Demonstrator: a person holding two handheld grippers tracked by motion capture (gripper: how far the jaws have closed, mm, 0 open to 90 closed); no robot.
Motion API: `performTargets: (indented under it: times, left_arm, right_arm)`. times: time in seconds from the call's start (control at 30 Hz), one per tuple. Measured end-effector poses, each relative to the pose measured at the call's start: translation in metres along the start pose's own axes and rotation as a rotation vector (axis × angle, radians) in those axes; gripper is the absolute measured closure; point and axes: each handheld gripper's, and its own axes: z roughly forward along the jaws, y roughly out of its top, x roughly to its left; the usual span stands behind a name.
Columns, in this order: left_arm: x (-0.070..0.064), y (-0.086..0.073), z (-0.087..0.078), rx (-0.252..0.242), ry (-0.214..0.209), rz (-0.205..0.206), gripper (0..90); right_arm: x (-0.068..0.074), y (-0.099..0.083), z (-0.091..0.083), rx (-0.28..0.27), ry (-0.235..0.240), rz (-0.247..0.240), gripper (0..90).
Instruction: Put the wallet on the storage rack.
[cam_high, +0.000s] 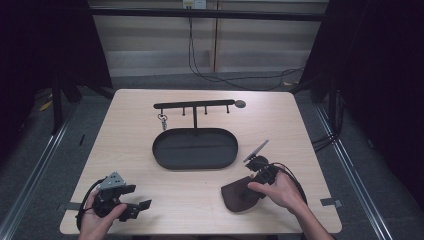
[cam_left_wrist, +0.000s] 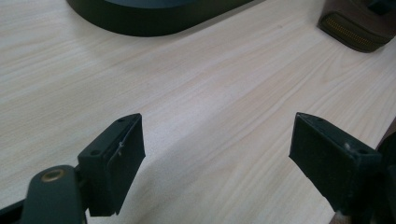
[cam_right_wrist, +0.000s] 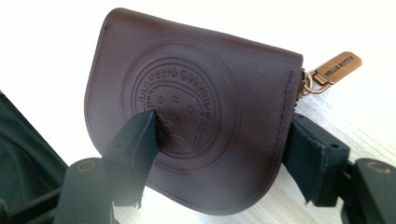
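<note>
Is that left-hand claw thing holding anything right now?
No, the left gripper has its jaws standing wide apart over bare table, with nothing between them.

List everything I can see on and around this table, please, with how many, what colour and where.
pouch: one, dark brown leather with a stamped round emblem and a bronze zip tag, near right part of the table, between the right gripper's jaws
tray: one, black, oval, middle of the table
hook rack: one, black bar on a post rising from the tray's far edge, with small pegs
key clip: one, metallic, hanging from the rack's left end
table: one, light wood
cables: black, on the floor beyond the table
left gripper: one, black, near left corner, jaws wide apart over bare wood
right gripper: one, black, one jaw on the pouch's face, the other at its edge
hands: two, one on each gripper
</note>
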Motion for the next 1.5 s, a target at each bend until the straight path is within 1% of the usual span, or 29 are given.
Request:
performTargets:
  times: [0.13, 0.17, 0.33, 0.37, 0.4, 0.47, 0.6, 0.63, 0.67, 0.73, 0.77, 0.8, 0.9, 0.93, 0.97, 1.07, 1.2, 1.23, 1.33, 1.37, 1.4, 1.43, 1.5]
  left_arm:
    - [0.0, 0.0, 0.0, 0.002, -0.005, -0.001, 17.8]
    - [0.0, 0.0, 0.0, 0.002, -0.003, 0.0, 17.8]
    - [0.0, 0.0, 0.0, 0.002, -0.004, 0.001, 17.8]
    - [0.0, 0.0, 0.0, 0.002, -0.002, 0.001, 17.8]
    - [0.0, 0.0, 0.0, 0.002, -0.002, 0.001, 17.7]
    - [0.0, 0.0, 0.0, 0.0, 0.0, 0.001, 17.7]
    - [0.0, 0.0, -0.001, -0.003, 0.001, 0.001, 17.8]
    - [0.0, 0.0, -0.001, -0.003, 0.002, 0.001, 17.8]
    - [0.0, 0.0, -0.001, -0.003, 0.002, 0.003, 17.8]
    - [0.0, 0.0, -0.001, -0.002, 0.002, 0.001, 17.8]
    - [0.0, 0.0, -0.001, -0.003, 0.002, 0.003, 17.8]
    - [0.0, 0.0, -0.001, -0.004, 0.001, 0.001, 17.7]
    - [0.0, 0.0, -0.001, -0.002, 0.007, 0.003, 17.8]
    - [0.001, 0.0, -0.001, -0.002, 0.004, 0.002, 17.8]
    - [0.0, 0.0, -0.001, -0.004, 0.001, -0.001, 17.8]
    - [0.0, 0.0, -0.001, -0.004, 0.002, 0.002, 17.8]
    - [0.001, 0.0, -0.001, -0.003, -0.001, 0.001, 17.8]
    - [0.001, 0.0, -0.001, -0.003, -0.001, 0.002, 17.8]
    - [0.001, 0.001, -0.001, -0.006, -0.005, -0.003, 17.8]
    - [0.002, 0.001, -0.001, -0.005, 0.002, 0.001, 17.8]
    - [0.002, 0.001, -0.001, -0.005, 0.002, 0.001, 17.7]
    - [0.002, 0.001, -0.001, -0.003, 0.0, -0.001, 17.8]
    - [0.002, 0.001, -0.001, -0.004, -0.001, -0.002, 17.8]
  right_arm:
    - [0.0, 0.0, -0.001, -0.009, -0.009, -0.002, 31.1]
    - [0.001, -0.001, -0.001, -0.01, -0.011, 0.004, 31.4]
    - [0.002, -0.001, -0.002, -0.012, -0.018, 0.007, 32.4]
    - [0.001, -0.001, -0.004, -0.022, -0.016, 0.005, 34.9]
    - [0.001, -0.001, -0.004, -0.022, -0.016, 0.005, 34.9]
    - [0.0, -0.001, -0.007, -0.031, -0.013, 0.016, 39.2]
    - [0.002, 0.0, -0.009, -0.031, -0.022, 0.014, 40.5]
    - [0.003, 0.001, -0.011, -0.037, -0.028, 0.014, 43.8]
    - [0.003, 0.001, -0.011, -0.037, -0.028, 0.014, 43.8]
    - [0.002, 0.001, -0.016, -0.053, -0.022, 0.018, 48.1]
    - [0.003, 0.002, -0.018, -0.058, -0.024, 0.019, 48.5]
    - [0.003, 0.002, -0.019, -0.06, -0.032, 0.016, 49.5]
    - [0.005, 0.003, -0.023, -0.078, -0.033, 0.006, 53.8]
    - [0.005, 0.003, -0.025, -0.078, -0.033, 0.008, 54.2]
    - [0.006, 0.004, -0.027, -0.083, -0.045, 0.002, 55.1]
    - [0.006, 0.005, -0.029, -0.083, -0.042, 0.005, 55.9]
    - [0.007, 0.007, -0.032, -0.091, -0.061, -0.003, 56.5]
    - [0.006, 0.008, -0.034, -0.096, -0.073, 0.001, 56.7]
    - [0.005, 0.01, -0.037, -0.102, -0.076, 0.002, 58.8]
    - [0.004, 0.011, -0.041, -0.113, -0.066, 0.005, 59.9]
    - [0.004, 0.011, -0.041, -0.113, -0.066, 0.005, 59.9]
    - [0.005, 0.013, -0.043, -0.104, -0.088, -0.001, 60.2]
    - [0.005, 0.014, -0.045, -0.105, -0.09, -0.001, 61.4]
